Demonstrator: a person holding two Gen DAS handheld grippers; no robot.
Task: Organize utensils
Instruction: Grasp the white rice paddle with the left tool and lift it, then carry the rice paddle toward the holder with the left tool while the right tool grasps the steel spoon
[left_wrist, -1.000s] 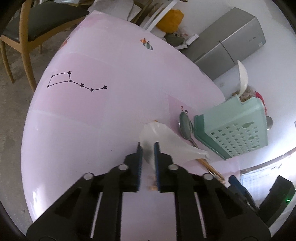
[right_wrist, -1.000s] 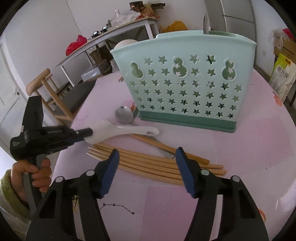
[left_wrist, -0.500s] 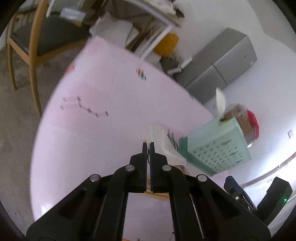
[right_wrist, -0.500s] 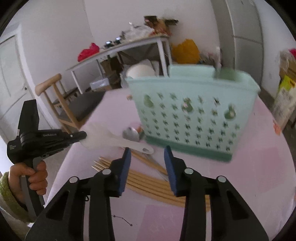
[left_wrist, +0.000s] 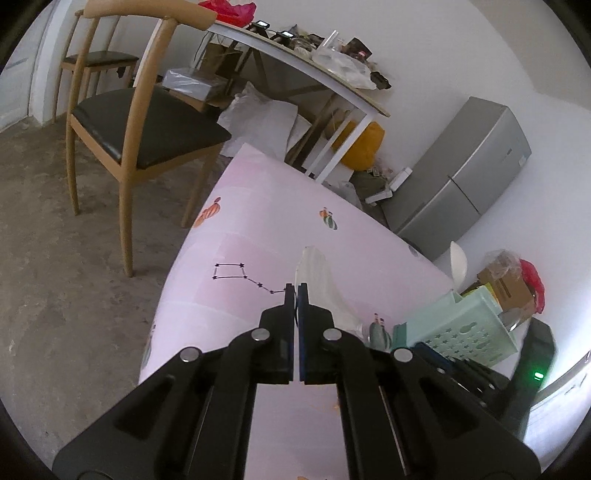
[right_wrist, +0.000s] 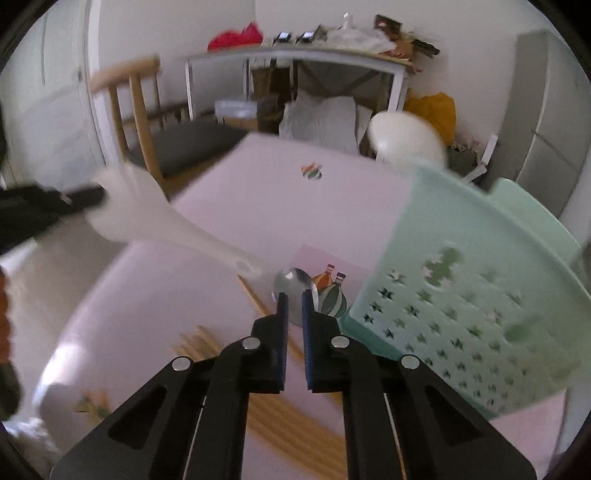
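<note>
**White rice paddle lifted off the pink table, pinched by its blade**

The left gripper (left_wrist: 296, 291) has its pads pressed together on the broad end of the white rice paddle (right_wrist: 155, 218). In the right wrist view the paddle hangs in the air above the table's left side, its long axis slanting down from the blade at the left gripper (right_wrist: 83, 194) toward the handle end, which has a small hole and points at the middle of the table, just short of the metal spoon (right_wrist: 295, 295). In the left wrist view the paddle (left_wrist: 321, 284) runs away to the right of the pads, seen nearly edge-on.

The right gripper (right_wrist: 293, 304) has its blue pads drawn close with a narrow gap between them; nothing shows between the pads, and the spoon's bowl lies on the cloth behind them. The spoon's handle runs back under the gripper. Several wooden chopsticks (right_wrist: 291, 432) lie side by side on the pink table (right_wrist: 240, 184) near its front edge, their long axes running from left toward the lower right.

The mint-green utensil holder (right_wrist: 476, 295) with star cut-outs stands at the table's right side, just beside the spoon. A white spoon-like piece (right_wrist: 406, 140) rises behind its far rim; the rest of its contents is hidden. The right wrist view is blurred.
</note>
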